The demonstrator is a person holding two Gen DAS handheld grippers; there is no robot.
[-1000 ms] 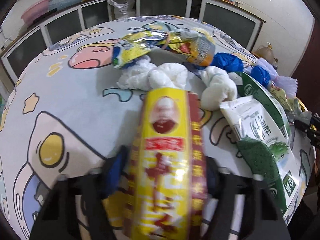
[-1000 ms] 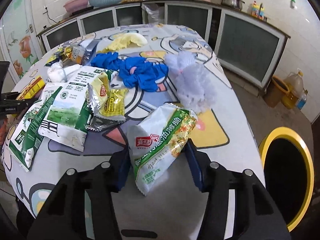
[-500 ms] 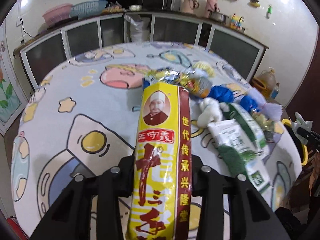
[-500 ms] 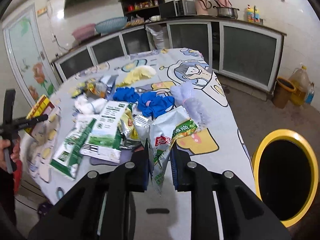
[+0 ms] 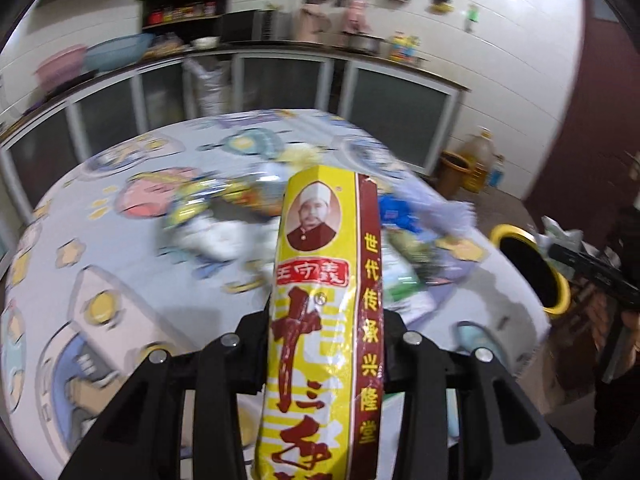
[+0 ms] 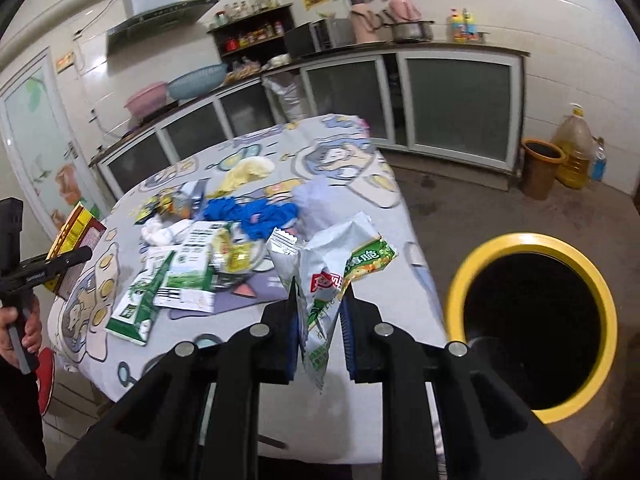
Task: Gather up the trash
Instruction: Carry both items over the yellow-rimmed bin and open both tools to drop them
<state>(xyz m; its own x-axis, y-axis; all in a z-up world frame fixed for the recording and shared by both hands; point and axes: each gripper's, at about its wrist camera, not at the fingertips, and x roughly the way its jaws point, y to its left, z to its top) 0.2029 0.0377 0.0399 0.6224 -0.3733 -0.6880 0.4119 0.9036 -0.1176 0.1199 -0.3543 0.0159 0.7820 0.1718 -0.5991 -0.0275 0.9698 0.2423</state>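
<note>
My left gripper (image 5: 324,324) is shut on a yellow and red box (image 5: 326,304) with a man's portrait, held up above the table. The box also shows in the right wrist view (image 6: 74,240) at far left. My right gripper (image 6: 320,300) is shut on a white and green snack bag (image 6: 336,272), raised beside the table edge. A yellow-rimmed trash bin (image 6: 532,332) stands on the floor just right of it; it also shows in the left wrist view (image 5: 532,268). More wrappers (image 6: 180,276), blue cloth (image 6: 256,212) and white tissue (image 6: 164,232) lie on the table.
The round table with cartoon cloth (image 6: 352,168) fills the middle. Kitchen cabinets (image 6: 452,100) run along the back wall. A brown bucket (image 6: 542,168) and an oil jug (image 6: 576,148) stand on the floor at the far right.
Both grippers have lifted their items off the table and risen. The right gripper closed on the snack bag and swung toward the yellow bin.
</note>
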